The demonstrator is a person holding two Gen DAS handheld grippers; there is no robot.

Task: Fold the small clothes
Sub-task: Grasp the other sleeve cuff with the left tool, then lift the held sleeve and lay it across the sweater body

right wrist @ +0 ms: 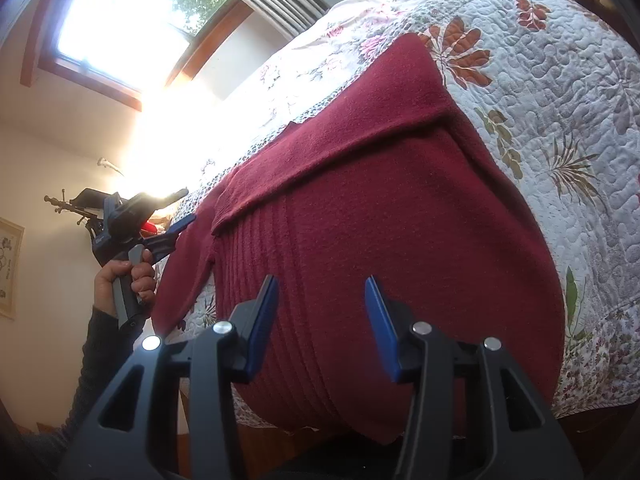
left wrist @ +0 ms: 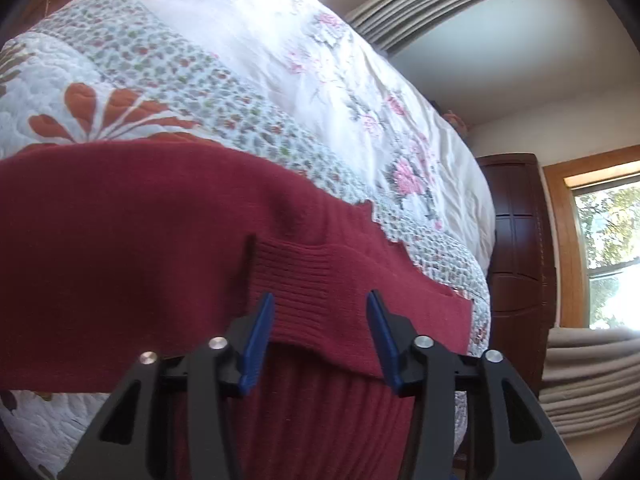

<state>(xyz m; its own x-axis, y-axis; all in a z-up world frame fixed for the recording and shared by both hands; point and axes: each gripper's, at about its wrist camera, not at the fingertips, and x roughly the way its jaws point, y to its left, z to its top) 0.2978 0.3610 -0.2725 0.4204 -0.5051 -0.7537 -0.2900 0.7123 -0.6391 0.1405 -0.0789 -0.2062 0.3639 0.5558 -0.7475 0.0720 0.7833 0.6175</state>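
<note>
Folding looks partly done: from the left wrist, the left gripper hovers with jaws apart over the ribbed cuff of the dark red knit sweater, which lies on the floral quilted bedspread. Closing on that cuff seems the likely next move.

From the right wrist, the right gripper stands spread over the sweater's hem, holding nothing. A dark wooden cabinet stands clear of the work.

Sweater lies on quilt; cuff before left tongs.
</note>
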